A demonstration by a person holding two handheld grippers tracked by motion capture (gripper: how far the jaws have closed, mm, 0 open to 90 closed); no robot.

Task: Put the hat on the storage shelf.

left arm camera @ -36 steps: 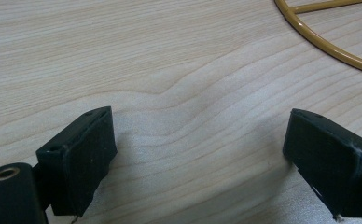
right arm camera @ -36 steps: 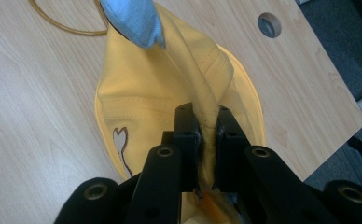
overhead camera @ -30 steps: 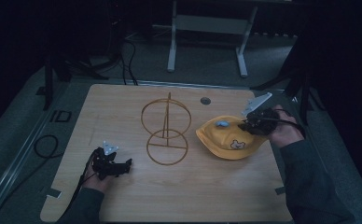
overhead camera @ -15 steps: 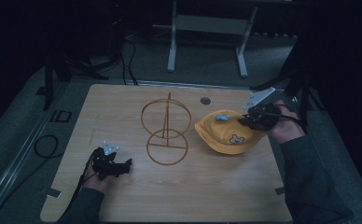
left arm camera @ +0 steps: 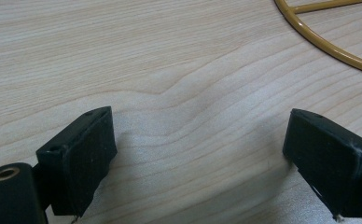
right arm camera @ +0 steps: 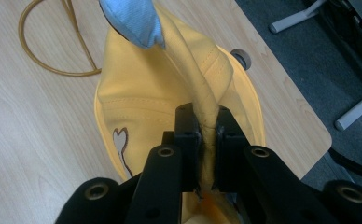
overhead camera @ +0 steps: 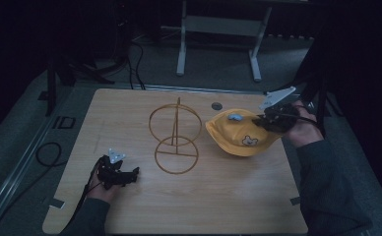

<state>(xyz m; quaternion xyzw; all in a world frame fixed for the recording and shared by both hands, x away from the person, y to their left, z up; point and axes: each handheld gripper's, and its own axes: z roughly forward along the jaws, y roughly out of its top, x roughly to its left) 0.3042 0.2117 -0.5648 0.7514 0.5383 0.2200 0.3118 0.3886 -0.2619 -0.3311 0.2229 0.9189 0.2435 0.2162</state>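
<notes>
Yellow bucket hat [overhead camera: 242, 139] lies near the bench's [overhead camera: 228, 206] right edge beside a wire stand [overhead camera: 175, 135]. Left gripper [left arm camera: 198, 154] rests with fingers spread over bare wood. Right gripper [right arm camera: 204, 133] has its fingers pinching the hat's brim.

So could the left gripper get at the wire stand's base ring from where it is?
Probably yes: the left gripper is open over bare table, and the wire stand has nothing lying between.
</notes>
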